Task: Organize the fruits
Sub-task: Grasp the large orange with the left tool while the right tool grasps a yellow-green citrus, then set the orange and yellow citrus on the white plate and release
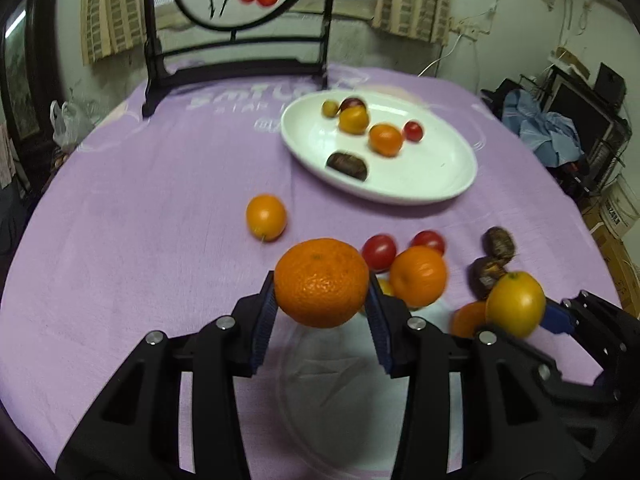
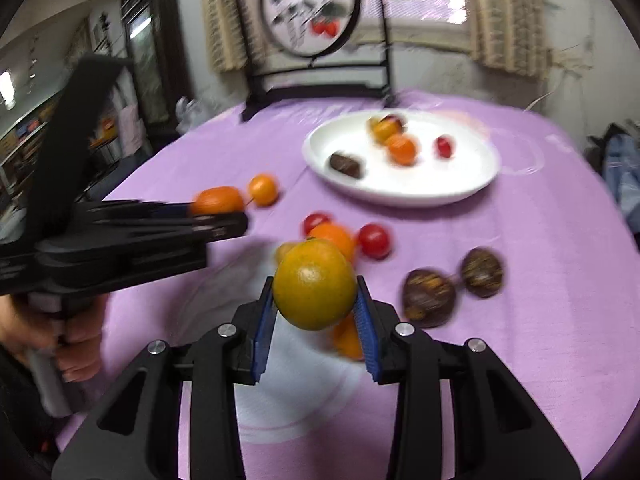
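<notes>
mandarin (image 1: 321, 282) pinched in your left tool (image 1: 322, 300), off the desk (image 1: 132, 248) | yellow-green citrus (image 2: 314, 284) clamped in your right tool (image 2: 316, 307), also lifted | white plate (image 1: 448, 176) far side holds some fruit | loose fruit between

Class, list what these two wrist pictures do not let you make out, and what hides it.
- Left wrist view: small yellow fruit behind the blue gripper pad, kind unclear.
- Right wrist view: painted round screen, motion-blurred.
- Right wrist view: orange fruit under the held yellow-green citrus, mostly hidden.
</notes>
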A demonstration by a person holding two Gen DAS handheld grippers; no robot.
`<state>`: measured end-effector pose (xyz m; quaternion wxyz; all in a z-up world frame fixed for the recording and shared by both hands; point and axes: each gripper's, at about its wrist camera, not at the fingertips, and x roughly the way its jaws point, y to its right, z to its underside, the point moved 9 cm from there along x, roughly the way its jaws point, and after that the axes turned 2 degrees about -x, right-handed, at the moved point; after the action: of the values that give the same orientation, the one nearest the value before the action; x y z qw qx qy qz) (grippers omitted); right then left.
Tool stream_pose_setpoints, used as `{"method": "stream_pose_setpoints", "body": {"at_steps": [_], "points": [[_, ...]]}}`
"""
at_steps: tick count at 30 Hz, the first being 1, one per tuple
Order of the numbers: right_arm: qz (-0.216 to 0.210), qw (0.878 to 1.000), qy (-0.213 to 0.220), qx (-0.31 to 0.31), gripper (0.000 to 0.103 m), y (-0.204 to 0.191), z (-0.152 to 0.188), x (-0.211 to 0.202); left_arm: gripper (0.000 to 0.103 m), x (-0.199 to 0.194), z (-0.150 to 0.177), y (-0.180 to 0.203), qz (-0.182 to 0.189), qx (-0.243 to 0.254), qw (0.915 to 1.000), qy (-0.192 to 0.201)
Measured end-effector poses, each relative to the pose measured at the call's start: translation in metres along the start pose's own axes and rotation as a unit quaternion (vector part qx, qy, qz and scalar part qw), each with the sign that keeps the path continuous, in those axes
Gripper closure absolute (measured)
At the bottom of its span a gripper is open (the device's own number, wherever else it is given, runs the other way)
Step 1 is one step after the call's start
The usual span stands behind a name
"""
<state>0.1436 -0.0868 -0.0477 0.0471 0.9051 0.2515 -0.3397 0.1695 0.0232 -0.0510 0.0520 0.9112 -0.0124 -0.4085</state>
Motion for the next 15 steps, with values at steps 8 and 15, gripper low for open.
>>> {"method": "stream_pose_setpoints", "body": {"at_steps": [8, 15], "points": [[0.066, 0.994, 0.081, 0.01, 0.065, 0.036, -0.058, -0.029, 0.06, -0.007, -0.054, 0.02, 0.019, 0.009, 0.9995, 0.026], [0.087, 0.996, 0.026, 0.019, 0.065, 0.08, -0.086, 0.033, 0.059, 0.048, -0.107, 0.027, -0.02, 0.005, 0.9996, 0.019]]}}
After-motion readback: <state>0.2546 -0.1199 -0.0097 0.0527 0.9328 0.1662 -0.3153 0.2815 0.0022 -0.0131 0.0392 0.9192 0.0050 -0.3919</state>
